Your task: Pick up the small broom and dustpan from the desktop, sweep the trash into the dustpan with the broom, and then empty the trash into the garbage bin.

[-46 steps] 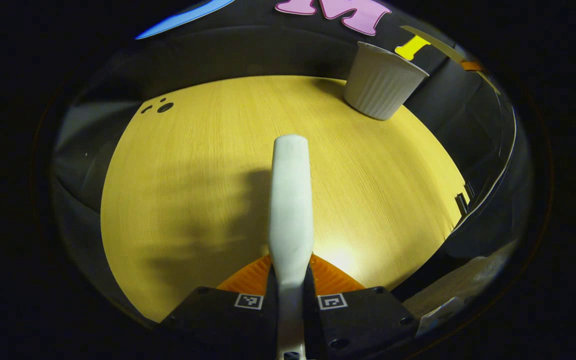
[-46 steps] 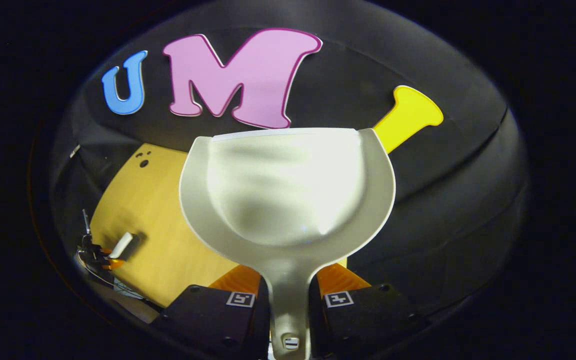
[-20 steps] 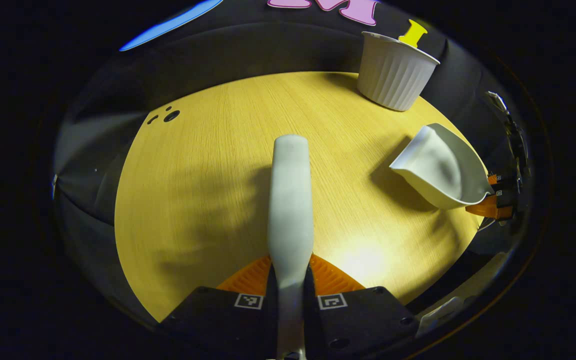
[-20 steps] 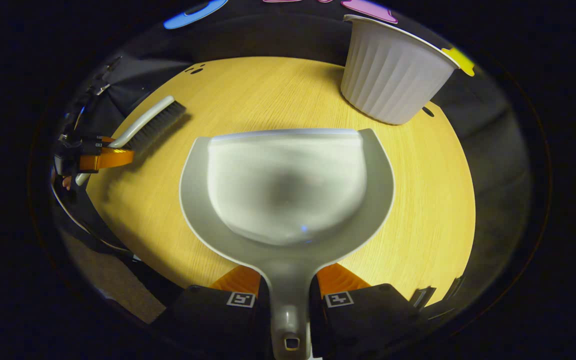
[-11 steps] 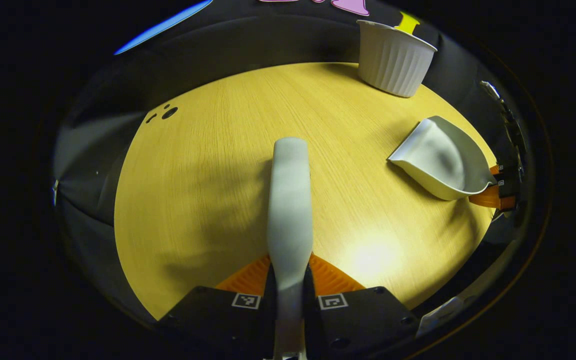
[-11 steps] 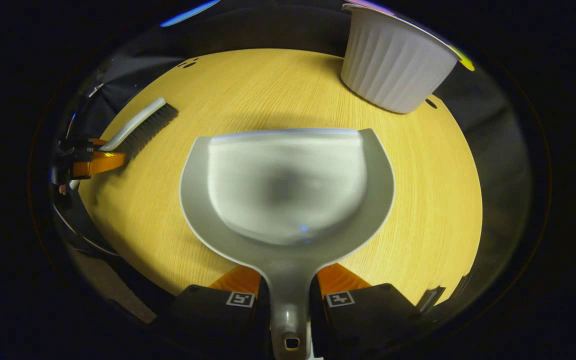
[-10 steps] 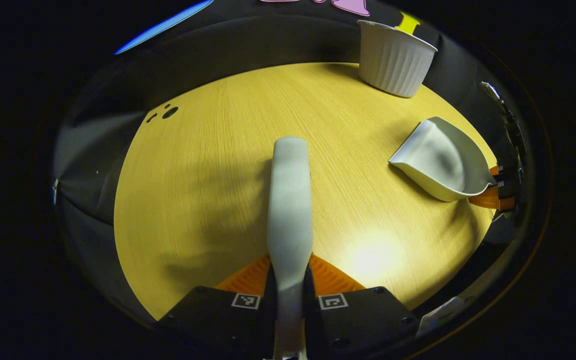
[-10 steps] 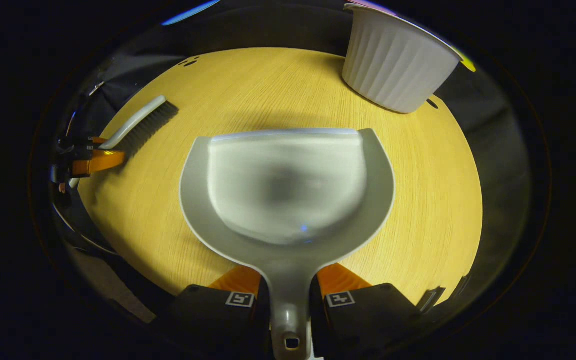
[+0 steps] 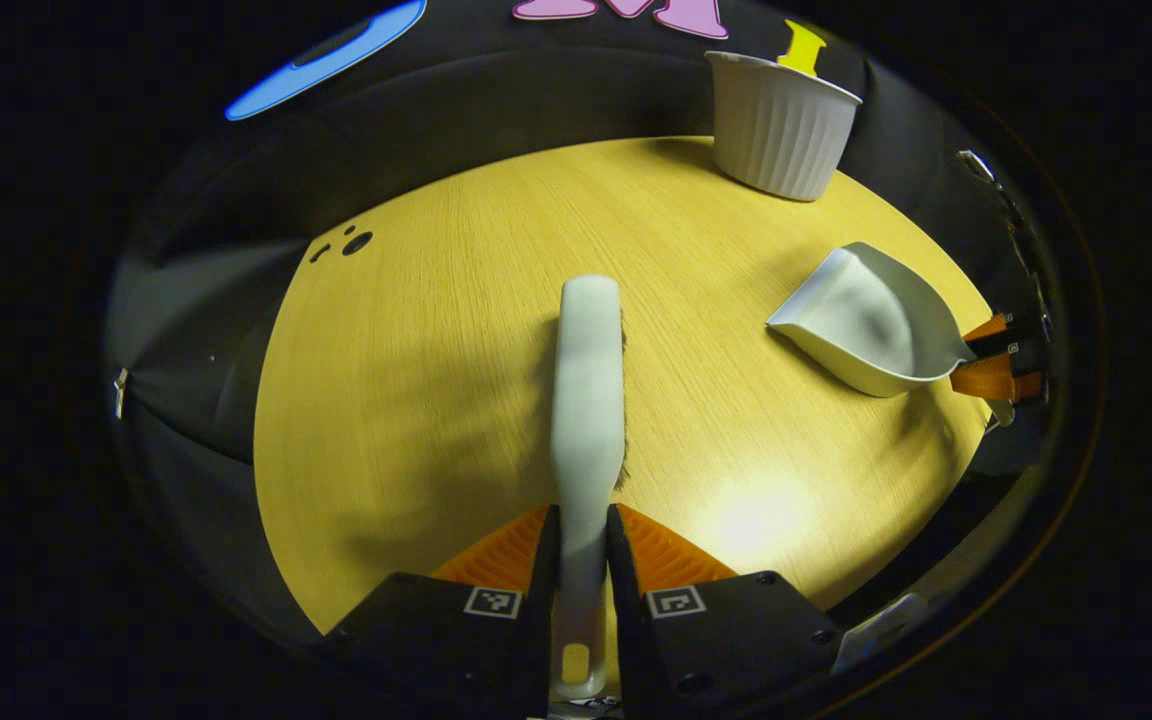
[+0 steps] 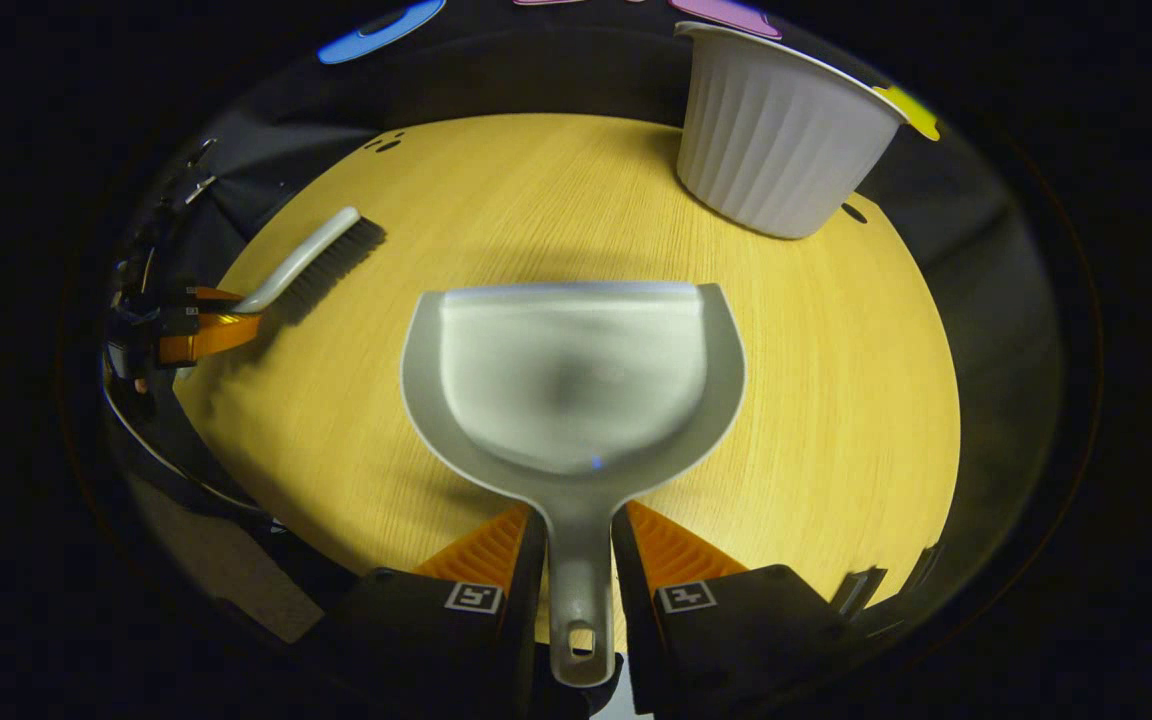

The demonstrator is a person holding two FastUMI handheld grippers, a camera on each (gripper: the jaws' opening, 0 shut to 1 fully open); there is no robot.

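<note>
A small white broom (image 9: 588, 380) lies along the yellow round table (image 9: 416, 380), bristles down. Its handle runs back between the fingers of my left gripper (image 9: 581, 515), which stand slightly apart from it, open. The grey dustpan (image 10: 571, 370) rests flat on the table, mouth toward the white ribbed garbage bin (image 10: 776, 140). Its handle lies loose between the parted fingers of my right gripper (image 10: 578, 510). In the left gripper view the dustpan (image 9: 866, 320) and right gripper (image 9: 996, 365) are at the right. The right gripper view has the broom (image 10: 311, 260) and left gripper (image 10: 186, 330) at the left.
The garbage bin (image 9: 781, 130) stands at the table's far edge, beyond the dustpan. Small dark holes (image 9: 356, 242) mark the tabletop at the far left. Black cloth walls close in behind the table. Bare wood lies between broom and dustpan.
The dustpan came down from facing the wall onto the table. In the last half second both grippers' fingers parted slightly and drew back, so both handle ends now show.
</note>
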